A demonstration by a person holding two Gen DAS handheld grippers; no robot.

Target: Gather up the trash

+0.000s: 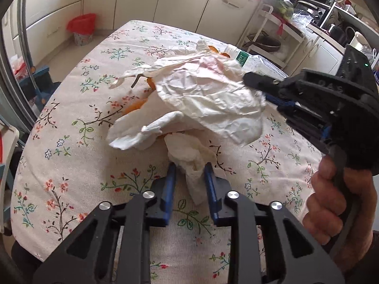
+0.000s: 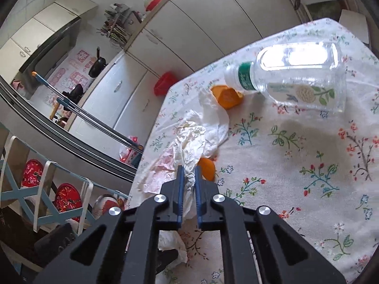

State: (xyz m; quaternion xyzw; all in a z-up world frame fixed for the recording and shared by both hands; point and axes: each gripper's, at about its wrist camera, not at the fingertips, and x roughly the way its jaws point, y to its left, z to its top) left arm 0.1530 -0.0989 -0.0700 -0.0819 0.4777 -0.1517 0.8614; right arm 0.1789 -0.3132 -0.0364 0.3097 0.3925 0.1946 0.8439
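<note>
The right tongs [image 2: 188,177] pinch the crumpled white plastic bag [image 1: 208,99], lifted over the floral tabletop [image 1: 71,156]; the left tongs [image 1: 189,170] sit narrowly parted around a tissue [image 1: 189,156], seemingly gripping it. Best to drop the tissue into the bag's mouth before reaching for orange peels [image 2: 226,95]. The clear bottle [image 2: 296,75] has a green label, unreadable.
</note>
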